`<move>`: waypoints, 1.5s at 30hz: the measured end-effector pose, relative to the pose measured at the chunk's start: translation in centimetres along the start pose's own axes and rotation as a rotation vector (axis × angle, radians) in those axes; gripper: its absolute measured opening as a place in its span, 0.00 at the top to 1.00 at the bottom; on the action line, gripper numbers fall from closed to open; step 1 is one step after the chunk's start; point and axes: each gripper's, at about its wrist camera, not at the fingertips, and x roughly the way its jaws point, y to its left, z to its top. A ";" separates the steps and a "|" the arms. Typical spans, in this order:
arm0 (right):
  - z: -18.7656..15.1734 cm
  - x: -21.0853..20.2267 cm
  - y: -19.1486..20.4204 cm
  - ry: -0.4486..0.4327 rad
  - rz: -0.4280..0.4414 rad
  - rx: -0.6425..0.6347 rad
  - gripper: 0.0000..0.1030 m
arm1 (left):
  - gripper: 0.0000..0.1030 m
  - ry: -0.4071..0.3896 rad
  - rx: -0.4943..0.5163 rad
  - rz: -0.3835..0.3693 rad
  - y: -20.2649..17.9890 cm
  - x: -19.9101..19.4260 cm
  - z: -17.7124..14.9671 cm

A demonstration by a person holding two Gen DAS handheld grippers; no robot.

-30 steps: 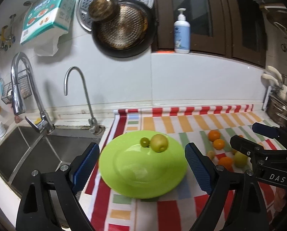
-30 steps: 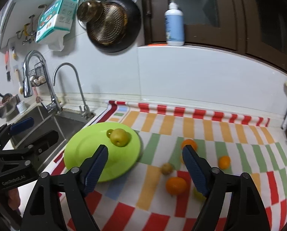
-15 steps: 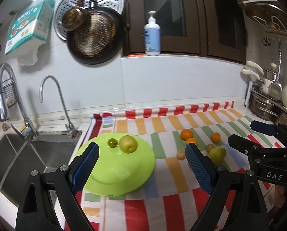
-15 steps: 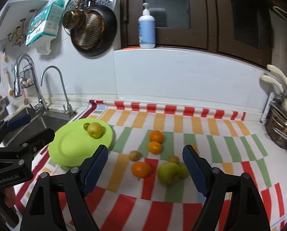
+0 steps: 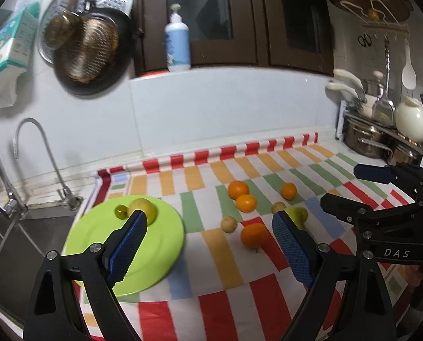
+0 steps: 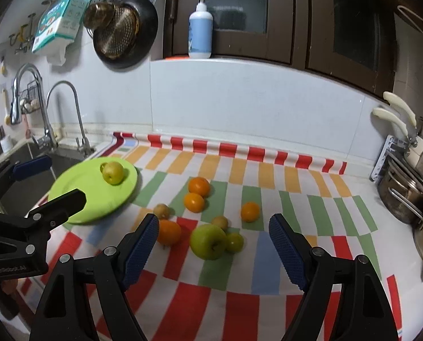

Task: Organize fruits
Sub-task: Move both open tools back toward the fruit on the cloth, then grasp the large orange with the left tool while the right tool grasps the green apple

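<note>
The bench [image 6: 353, 213] is covered by a checked cloth [image 6: 240, 298] of red, orange, green and pale blue blocks on white, with a red-and-white striped edge rolled against the pale wall. Past the left gripper [image 5: 208, 244]'s left finger sits a steel sink [image 5: 18, 250] with two curved taps [image 6: 66, 108]. On the wall above hang a dark frying pan [image 6: 126, 28], a brass ladle and a perforated steamer tray, beside a teal tissue pack [image 6: 59, 21] whose print is too blurred to read. A white-and-blue pump bottle [image 6: 200, 32] stands on the ledge before dark cabinet doors. Beyond the right gripper [image 6: 213, 244]'s right finger are steel pots [image 6: 404, 199] and cream-handled utensils.

Both grippers have their blue-padded fingers spread wide, holding nothing. The lime plate [image 6: 78, 196] lies beyond the right gripper's left finger — it carries a yellow-green pear [image 6: 113, 172], and the left wrist view adds a small green fruit [image 5: 121, 212] just beside it. Between the right gripper's fingers lies a green apple [image 6: 208, 241], touching a smaller green fruit [image 6: 234, 242]; an orange [image 6: 169, 231] sits just off the left fingertip. Further ahead are three more oranges and two small brownish fruits.

Readable writing: "DAS" on the right gripper's body in the left wrist view [image 5: 396, 253]. A faint mark on the left gripper's body in the right wrist view cannot be read for sure.
</note>
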 end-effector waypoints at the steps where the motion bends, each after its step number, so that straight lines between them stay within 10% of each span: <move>1: -0.2 0.3 -0.1 0.006 0.002 -0.007 0.22 | 0.15 0.006 0.002 -0.004 -0.1 0.3 -0.1; 19: -2.6 7.9 -0.1 0.192 0.072 -0.162 0.30 | 0.40 0.183 0.121 -0.163 -2.5 8.5 -2.6; 45: -2.7 11.1 0.6 0.208 0.107 -0.311 0.50 | 0.61 0.323 0.093 -0.356 -3.3 13.7 -2.8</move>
